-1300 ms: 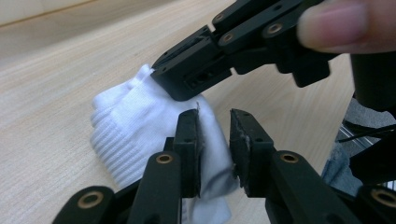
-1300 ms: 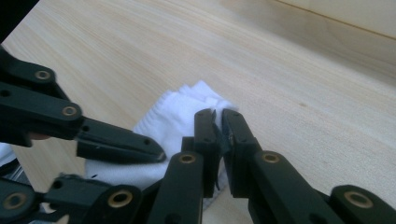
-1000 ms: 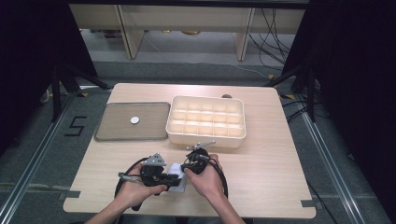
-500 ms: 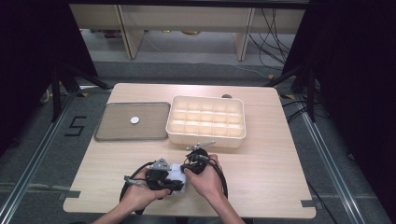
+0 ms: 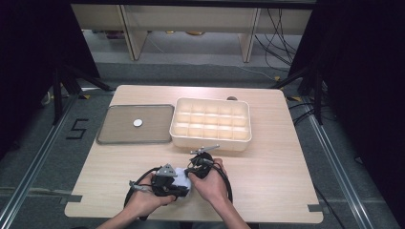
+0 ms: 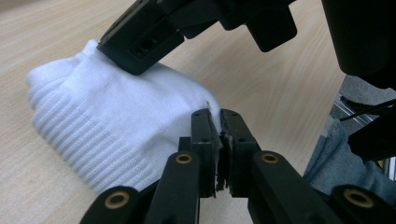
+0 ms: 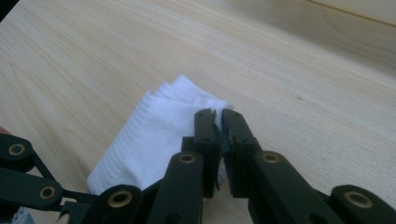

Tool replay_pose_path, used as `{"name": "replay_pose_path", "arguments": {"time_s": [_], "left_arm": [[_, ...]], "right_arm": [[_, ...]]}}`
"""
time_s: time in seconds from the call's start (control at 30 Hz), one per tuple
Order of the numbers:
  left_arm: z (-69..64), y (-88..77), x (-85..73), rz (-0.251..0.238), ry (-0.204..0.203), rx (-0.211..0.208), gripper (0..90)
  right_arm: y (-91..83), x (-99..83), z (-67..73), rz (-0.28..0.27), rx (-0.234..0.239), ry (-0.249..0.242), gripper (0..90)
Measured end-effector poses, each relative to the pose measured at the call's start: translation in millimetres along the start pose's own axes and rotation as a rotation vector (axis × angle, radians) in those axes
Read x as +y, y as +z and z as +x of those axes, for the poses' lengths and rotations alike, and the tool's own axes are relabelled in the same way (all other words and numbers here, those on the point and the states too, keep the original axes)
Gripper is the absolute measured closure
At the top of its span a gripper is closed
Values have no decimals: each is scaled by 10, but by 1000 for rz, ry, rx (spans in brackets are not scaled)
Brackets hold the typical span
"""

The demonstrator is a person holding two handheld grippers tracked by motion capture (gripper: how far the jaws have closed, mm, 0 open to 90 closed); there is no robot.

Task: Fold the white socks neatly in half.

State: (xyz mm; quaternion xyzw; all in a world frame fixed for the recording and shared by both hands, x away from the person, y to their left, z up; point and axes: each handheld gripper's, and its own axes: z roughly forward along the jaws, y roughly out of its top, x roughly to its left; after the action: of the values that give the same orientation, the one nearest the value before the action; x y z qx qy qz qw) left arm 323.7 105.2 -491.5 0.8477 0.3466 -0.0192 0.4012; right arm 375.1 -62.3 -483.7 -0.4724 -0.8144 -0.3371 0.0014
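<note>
Lying folded at the table's (image 5: 267,191) near edge: white sock (image 5: 182,174), pinched from both sides. Left gripper (image 6: 220,122) clamping one edge of the fabric, jaws just closing tight; right gripper (image 7: 218,122) clenching another corner. Sock's long axis running from ribbed cuff toward the pinched end in the right gripper view. Farther back, standing clear: compartmented cream box (image 5: 211,123), then grey tray (image 5: 119,136) holding a small white disc (image 5: 137,122).

The table (image 5: 267,181) spans the middle of the frame. On it, the tray (image 5: 119,138) lies left of centre with a disc (image 5: 137,122) in it; the compartment box (image 5: 211,122) sits just right. The folded sock (image 5: 182,175) lies lower centre, between both grippers.
</note>
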Motion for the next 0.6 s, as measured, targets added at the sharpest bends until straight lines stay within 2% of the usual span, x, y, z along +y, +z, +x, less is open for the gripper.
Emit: {"name": "replay_pose_path", "arguments": {"time_s": [0.27,0.3,0.37,0.6], "left_arm": [[8,12,-6,7,20,6,843],[-2,17,-8,1,9,-3,843],[0,23,-10,3,11,-3,843],[-10,25,-19,4,33,0,840]], "right_arm": [[6,-6,-1,5,-11,3,856],[8,-7,-3,4,-12,0,856],[17,-8,-8,-4,1,-3,856],[17,-8,-6,-2,0,-1,856]]}}
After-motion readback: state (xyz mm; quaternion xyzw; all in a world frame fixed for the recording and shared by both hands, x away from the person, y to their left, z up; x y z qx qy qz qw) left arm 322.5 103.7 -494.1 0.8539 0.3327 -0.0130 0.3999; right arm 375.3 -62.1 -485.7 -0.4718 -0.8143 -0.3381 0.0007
